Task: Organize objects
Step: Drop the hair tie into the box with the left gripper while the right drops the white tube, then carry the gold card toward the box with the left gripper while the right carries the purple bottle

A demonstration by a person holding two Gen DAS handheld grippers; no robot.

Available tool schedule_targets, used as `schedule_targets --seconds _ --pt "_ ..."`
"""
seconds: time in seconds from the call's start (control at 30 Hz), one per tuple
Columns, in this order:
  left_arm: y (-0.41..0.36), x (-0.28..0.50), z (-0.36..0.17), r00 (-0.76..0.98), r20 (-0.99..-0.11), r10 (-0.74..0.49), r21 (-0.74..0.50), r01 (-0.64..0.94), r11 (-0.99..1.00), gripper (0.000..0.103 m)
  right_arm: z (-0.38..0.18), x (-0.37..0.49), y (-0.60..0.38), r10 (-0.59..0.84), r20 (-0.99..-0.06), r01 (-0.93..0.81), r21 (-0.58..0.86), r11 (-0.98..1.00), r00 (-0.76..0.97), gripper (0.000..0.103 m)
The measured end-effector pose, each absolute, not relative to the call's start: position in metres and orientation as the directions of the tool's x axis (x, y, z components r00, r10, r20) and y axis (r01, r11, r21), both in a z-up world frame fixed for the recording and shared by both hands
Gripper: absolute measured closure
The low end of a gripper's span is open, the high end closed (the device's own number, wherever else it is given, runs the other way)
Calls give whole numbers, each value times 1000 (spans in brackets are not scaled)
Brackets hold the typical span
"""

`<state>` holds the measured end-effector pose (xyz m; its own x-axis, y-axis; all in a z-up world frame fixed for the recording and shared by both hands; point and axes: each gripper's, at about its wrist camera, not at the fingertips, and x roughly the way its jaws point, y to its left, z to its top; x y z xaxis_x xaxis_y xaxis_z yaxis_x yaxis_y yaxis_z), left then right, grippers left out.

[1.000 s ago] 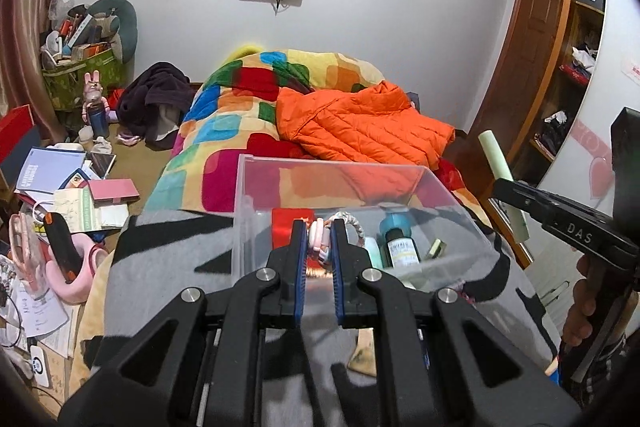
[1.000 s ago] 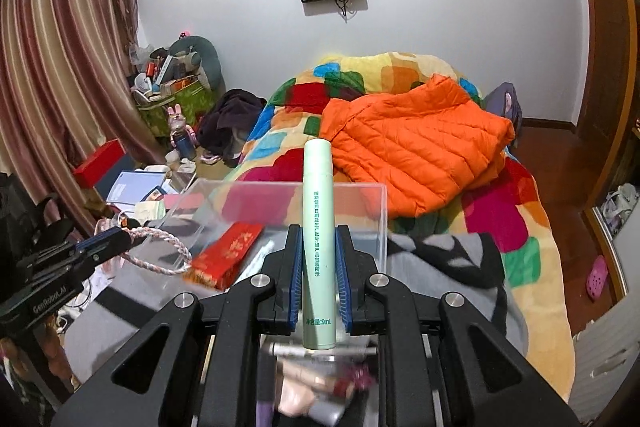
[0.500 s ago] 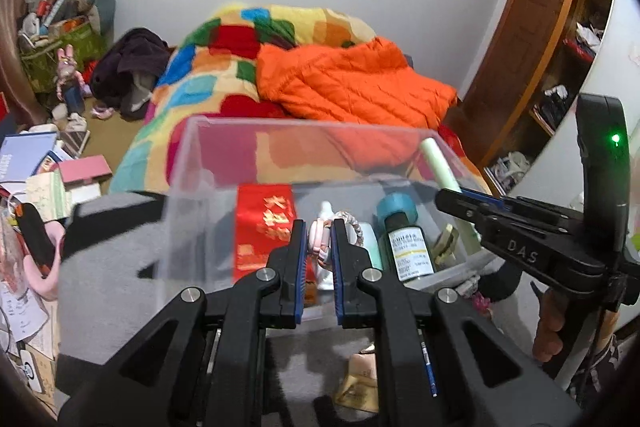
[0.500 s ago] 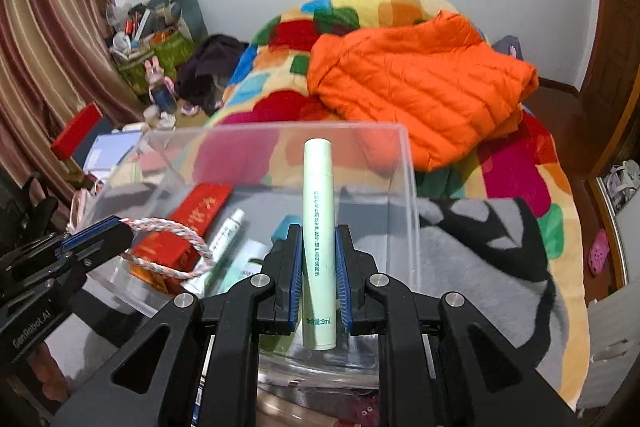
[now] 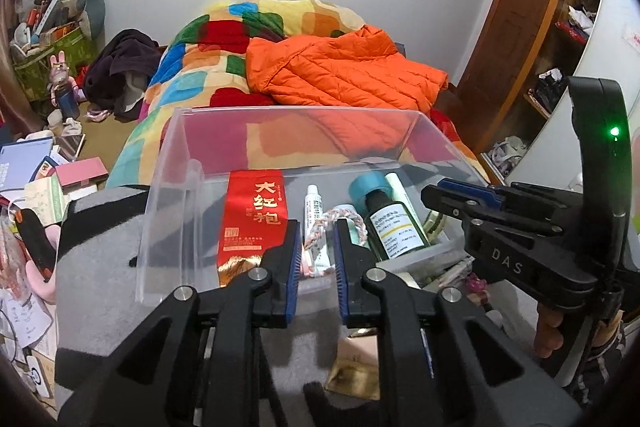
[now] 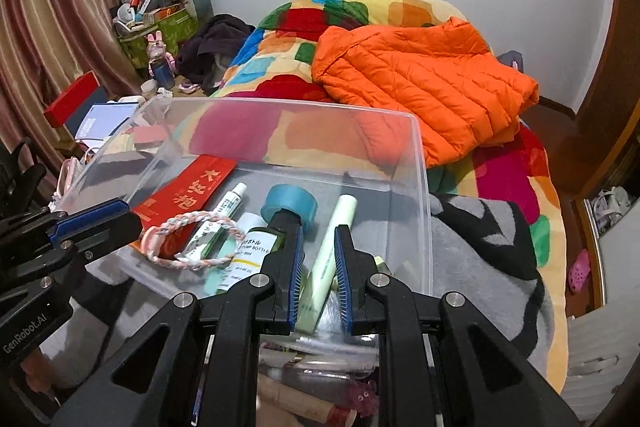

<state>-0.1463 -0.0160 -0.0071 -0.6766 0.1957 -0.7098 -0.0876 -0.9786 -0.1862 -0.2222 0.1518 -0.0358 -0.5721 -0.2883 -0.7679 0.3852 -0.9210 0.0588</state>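
**Two more items going into the clear bin**

The clear plastic storage bin [image 6: 416, 163] sits on the grey-and-black blanket [image 6: 492, 239] at the foot of the bed and already holds several things: a red foil packet with gold characters [image 5: 252, 219] toward 9 o'clock on its floor, a small white tube [image 5: 314, 205] near the middle, and a dark green pump bottle with a teal cap [image 6: 276, 227] beside it. By my reading the sorting is well under way but unfinished; in the right wrist view more clutter shows at 6 o'clock, in front of the bin wall, apparently awaiting its turn.

The left gripper [image 5: 316, 259] stands with its blue-padded jaws parted. The pink-and-white braided cord loop [image 6: 192, 239] lies between them and over the white tube; from the right camera its end at 9 o'clock sits right at the left fingertips, and I cannot tell whether a pad touches it. It looks let go.

The right gripper [image 6: 318, 263] is likewise spread. The pale green cylindrical tube [image 6: 332, 239] lies tilted between its fingers, its top pointing toward 1 o'clock and resting on the bin floor beside the pump bottle; it appears released, with gaps either side.
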Motion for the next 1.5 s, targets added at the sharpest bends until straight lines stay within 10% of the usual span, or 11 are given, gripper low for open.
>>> schedule_targets --seconds 0.5,1.03,1.17,1.5 --pt "-20 -91 10 -729 -672 131 -106 -80 -991 34 8 -163 168 -389 -681 440 109 -892 -620 57" --pt "-13 -61 -42 -609 -776 165 -129 -103 -986 31 -55 -127 146 -388 -780 488 122 -864 -491 58" --pt "-3 -62 -49 -588 -787 186 -135 -131 -982 31 -66 -129 148 -395 -794 479 152 -865 -462 78" --pt "15 -74 -61 -575 -794 196 -112 -179 -977 38 -56 -122 172 -411 -768 448 181 -875 -492 80"
